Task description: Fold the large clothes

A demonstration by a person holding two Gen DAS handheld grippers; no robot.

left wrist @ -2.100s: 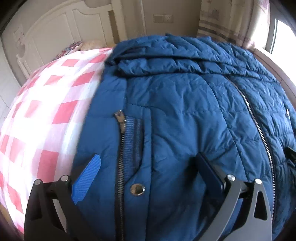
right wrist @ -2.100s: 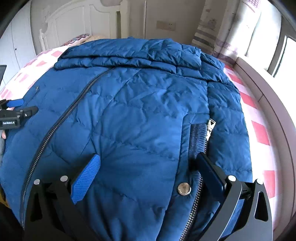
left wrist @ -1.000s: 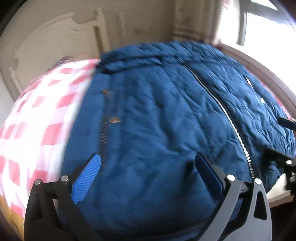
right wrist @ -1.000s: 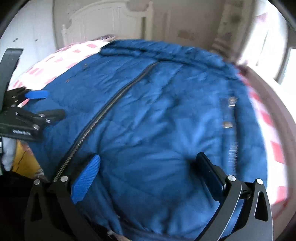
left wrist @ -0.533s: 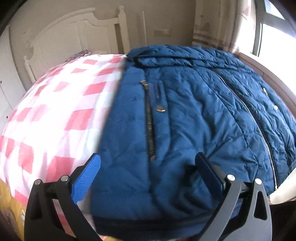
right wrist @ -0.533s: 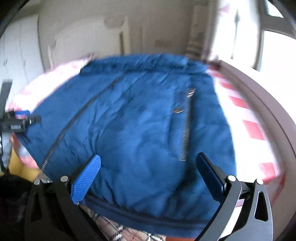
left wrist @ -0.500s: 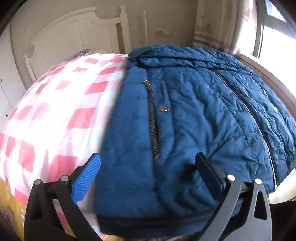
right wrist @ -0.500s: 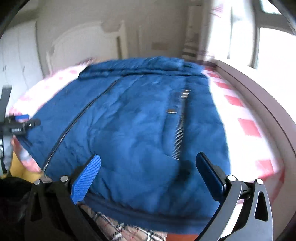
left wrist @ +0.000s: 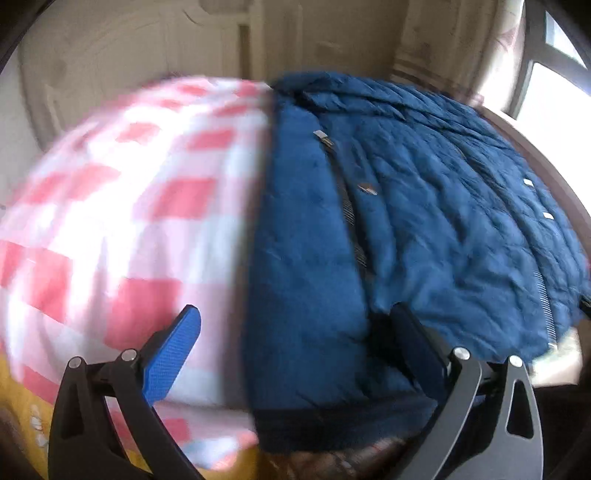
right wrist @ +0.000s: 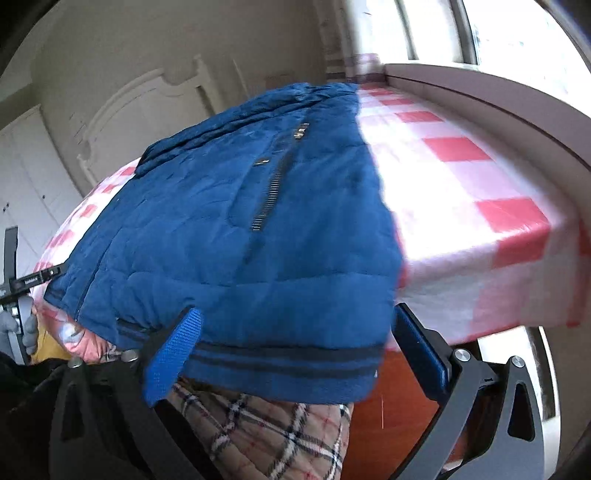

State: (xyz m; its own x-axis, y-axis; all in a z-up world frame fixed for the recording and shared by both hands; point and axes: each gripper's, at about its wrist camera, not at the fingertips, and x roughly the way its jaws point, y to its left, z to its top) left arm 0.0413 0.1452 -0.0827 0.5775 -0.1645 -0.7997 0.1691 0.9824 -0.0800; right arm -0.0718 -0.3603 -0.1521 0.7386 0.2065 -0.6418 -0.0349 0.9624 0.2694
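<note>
Setting: bedroom; bed with red-and-white checked sheet (left wrist: 122,206), white headboard (right wrist: 147,107) at the far end, bright window (right wrist: 517,33) along one side.

Item 1, right gripper (right wrist: 295,354): jaws wide and just now narrowing, the jacket's lower corner lying between them; pads not yet pressing on cloth as far as can be seen. Blue pad (right wrist: 173,354) low against the banded hem (right wrist: 288,362), placed there, presumably, to take that corner for a lengthwise fold.

Item 2, left gripper (left wrist: 295,354): jaws spread wide, nothing clamped. They straddle the jacket's opposite lower corner, one finger over the sheet, the other over blue quilting; probably readied for a matching grip.

Item 3, blue quilted jacket (left wrist: 424,221): laid flat, front up, collar toward the headboard, hem overhanging the near edge of the bed. Pocket zip (right wrist: 273,192) and snap visible on each side. Spread so that both corners are reachable at once.

Item 4, plaid fabric (right wrist: 266,432): beneath the hem, below the bed edge; purpose unclear.

Image of the left view blurred.
</note>
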